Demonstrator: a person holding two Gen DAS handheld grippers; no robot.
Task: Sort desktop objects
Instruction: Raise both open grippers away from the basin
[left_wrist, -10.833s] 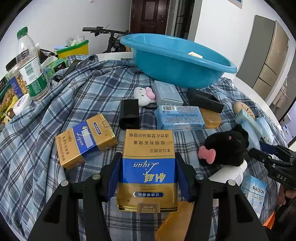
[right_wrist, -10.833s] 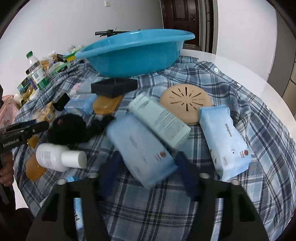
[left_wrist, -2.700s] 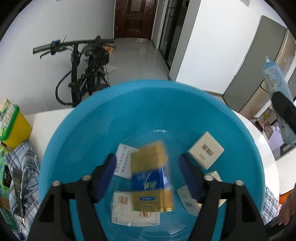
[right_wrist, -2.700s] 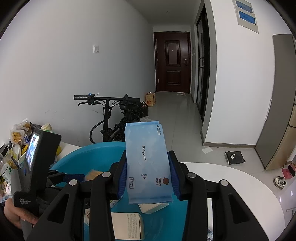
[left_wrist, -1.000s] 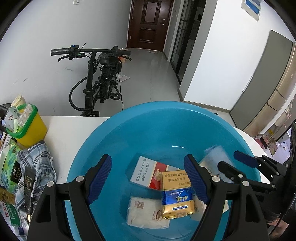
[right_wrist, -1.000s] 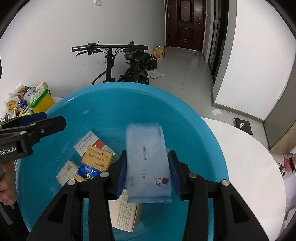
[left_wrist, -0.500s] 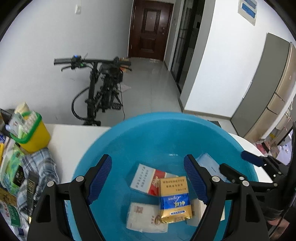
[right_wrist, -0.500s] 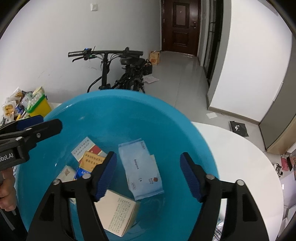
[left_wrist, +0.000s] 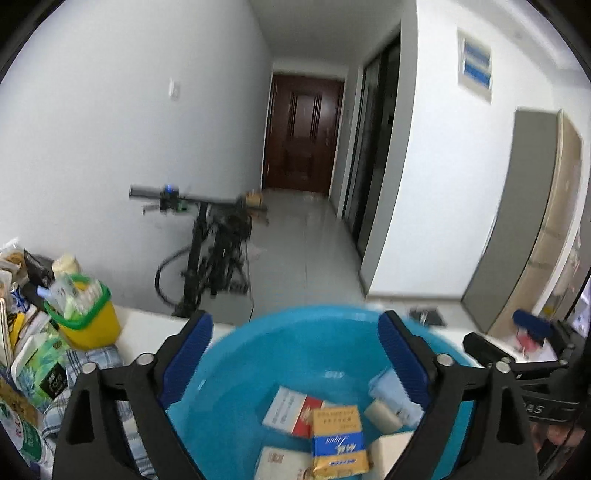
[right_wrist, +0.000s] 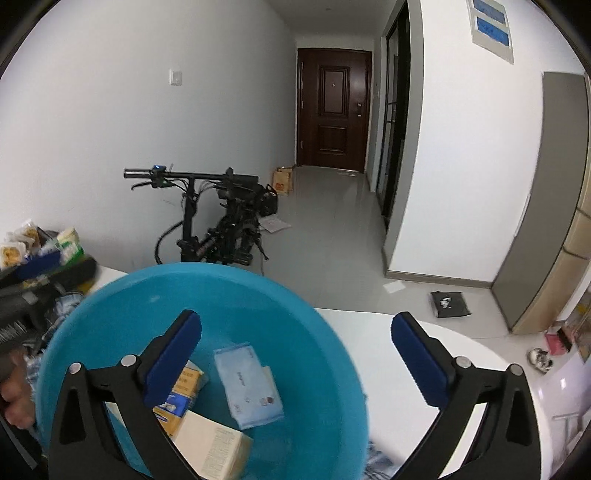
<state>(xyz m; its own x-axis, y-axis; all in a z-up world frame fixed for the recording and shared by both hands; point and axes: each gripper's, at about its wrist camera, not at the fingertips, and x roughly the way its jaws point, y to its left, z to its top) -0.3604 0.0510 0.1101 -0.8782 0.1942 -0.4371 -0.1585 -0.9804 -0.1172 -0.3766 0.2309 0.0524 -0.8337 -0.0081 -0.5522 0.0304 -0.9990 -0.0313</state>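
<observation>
Both claws are held wide open and empty above the round blue plastic basin (left_wrist: 236, 369) set on the white counter (right_wrist: 424, 343): the left claw (left_wrist: 295, 362) over its middle, the right claw (right_wrist: 295, 354) over its right rim. Inside the basin lie a gold-and-blue cigarette box (left_wrist: 338, 439), a red-and-white carton (left_wrist: 290, 410), a pale-blue wipes packet (right_wrist: 247, 384) and a cream cardboard box (right_wrist: 212, 443). A black bicycle (right_wrist: 221, 225) is seen beyond the counter's far edge.

Blue basin (left_wrist: 240, 369) bottom-cropped; bicycle (left_wrist: 207, 254) blurred.
</observation>
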